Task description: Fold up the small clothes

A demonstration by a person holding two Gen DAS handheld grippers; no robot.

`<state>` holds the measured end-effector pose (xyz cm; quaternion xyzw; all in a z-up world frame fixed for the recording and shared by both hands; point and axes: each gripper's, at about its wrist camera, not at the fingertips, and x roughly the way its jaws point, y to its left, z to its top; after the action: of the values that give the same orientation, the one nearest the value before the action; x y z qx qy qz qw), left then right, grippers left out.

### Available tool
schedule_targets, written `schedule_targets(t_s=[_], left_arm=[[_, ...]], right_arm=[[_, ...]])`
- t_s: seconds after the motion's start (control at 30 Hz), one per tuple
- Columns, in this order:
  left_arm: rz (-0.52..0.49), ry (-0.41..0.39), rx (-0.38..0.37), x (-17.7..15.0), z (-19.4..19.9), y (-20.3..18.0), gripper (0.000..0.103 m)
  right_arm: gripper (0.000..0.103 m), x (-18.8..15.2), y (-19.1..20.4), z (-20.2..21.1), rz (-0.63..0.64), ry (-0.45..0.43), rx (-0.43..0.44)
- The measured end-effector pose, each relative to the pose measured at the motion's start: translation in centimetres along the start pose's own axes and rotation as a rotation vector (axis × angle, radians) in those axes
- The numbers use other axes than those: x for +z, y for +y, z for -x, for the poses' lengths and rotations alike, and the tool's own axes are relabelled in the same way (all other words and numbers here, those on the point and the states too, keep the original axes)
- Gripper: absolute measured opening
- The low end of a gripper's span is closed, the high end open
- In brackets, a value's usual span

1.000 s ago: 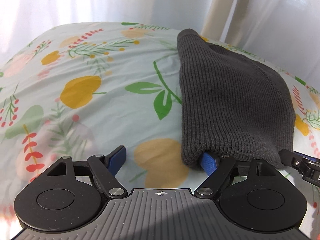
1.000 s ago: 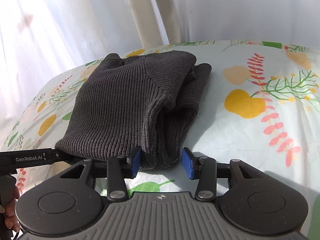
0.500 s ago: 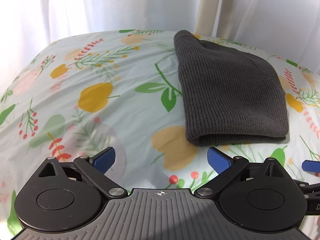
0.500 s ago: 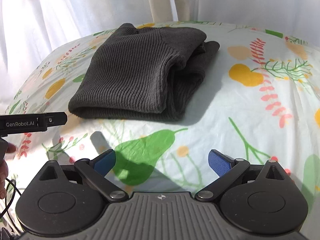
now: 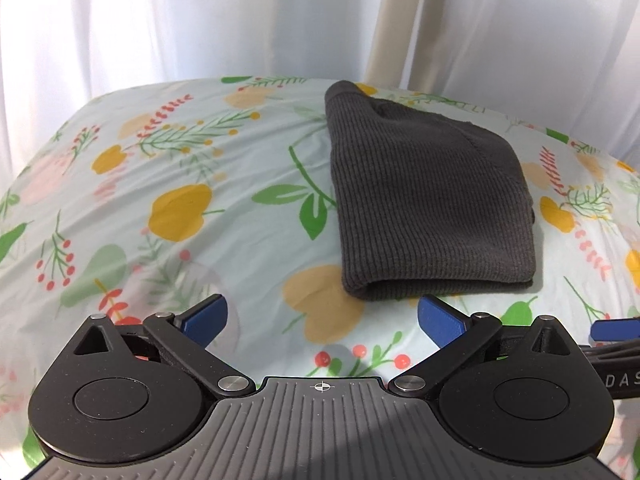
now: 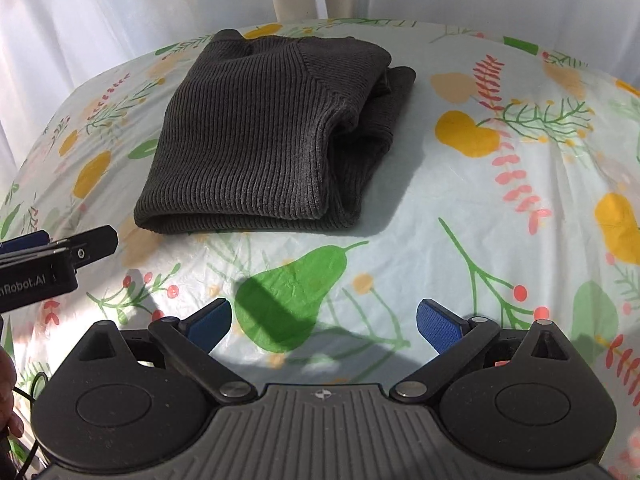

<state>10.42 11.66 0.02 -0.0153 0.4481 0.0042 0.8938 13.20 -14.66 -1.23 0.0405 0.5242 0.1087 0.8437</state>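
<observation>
Left wrist view: our left claw (image 5: pixel 320 318) is spread wide, blue pads (image 5: pixel 440 322) apart with nothing between them. The folded dark grey ribbed sweater (image 5: pixel 424 204) lies flat on the counter, on the flowered tablecloth (image 5: pixel 180 208), up and right of the claw's centre line. Its near folded edge sits just beyond the right pad, not touching it. A blue pad of our right claw (image 5: pixel 614 329) pokes in at the right edge, low, beside the sweater's near right corner and clear of it. White curtain (image 5: pixel 160 20) behind the counter

Right wrist view: our right claw (image 6: pixel 324 320) is also spread wide, nothing between the pads, only tablecloth (image 6: pixel 500 208) with a green pear print under the gap. The sweater (image 6: pixel 260 136) lies ahead and left of centre, well clear of the pads. On its right side we see stacked folded layers, the upper one curling over the lower. Our left claw (image 6: pixel 60 252) comes in from the left edge, tip near the sweater's near left corner, apart from it. Part of a hand (image 6: pixel 9 392) shows at the bottom left
</observation>
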Motion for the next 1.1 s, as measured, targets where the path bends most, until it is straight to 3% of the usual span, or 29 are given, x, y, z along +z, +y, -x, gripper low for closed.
schedule_targets(t_s=[0.17, 0.33, 0.6, 1.1], left_arm=[[-0.047, 0.088, 0.015, 0.7, -0.4, -0.7, 0.103], [-0.08, 0.086, 0.045, 0.9, -0.3, -1.6, 0.103], [-0.087, 0.105, 0.078, 1.4, -0.6, -2.0, 0.103], [-0.076, 0.138, 0.062, 1.6, -1.2, -2.1, 0.103]], right_arm=[[0.099, 0.7, 0.5, 0.4, 0.027, -0.013, -0.105], [0.099, 1.5, 0.8, 0.9, 0.036, -0.025, -0.146], [0.099, 1.9, 0.7, 0.7, 0.018, -0.016, -0.144], [0.099, 2.0, 0.5, 0.8, -0.002, -0.008, -0.155]])
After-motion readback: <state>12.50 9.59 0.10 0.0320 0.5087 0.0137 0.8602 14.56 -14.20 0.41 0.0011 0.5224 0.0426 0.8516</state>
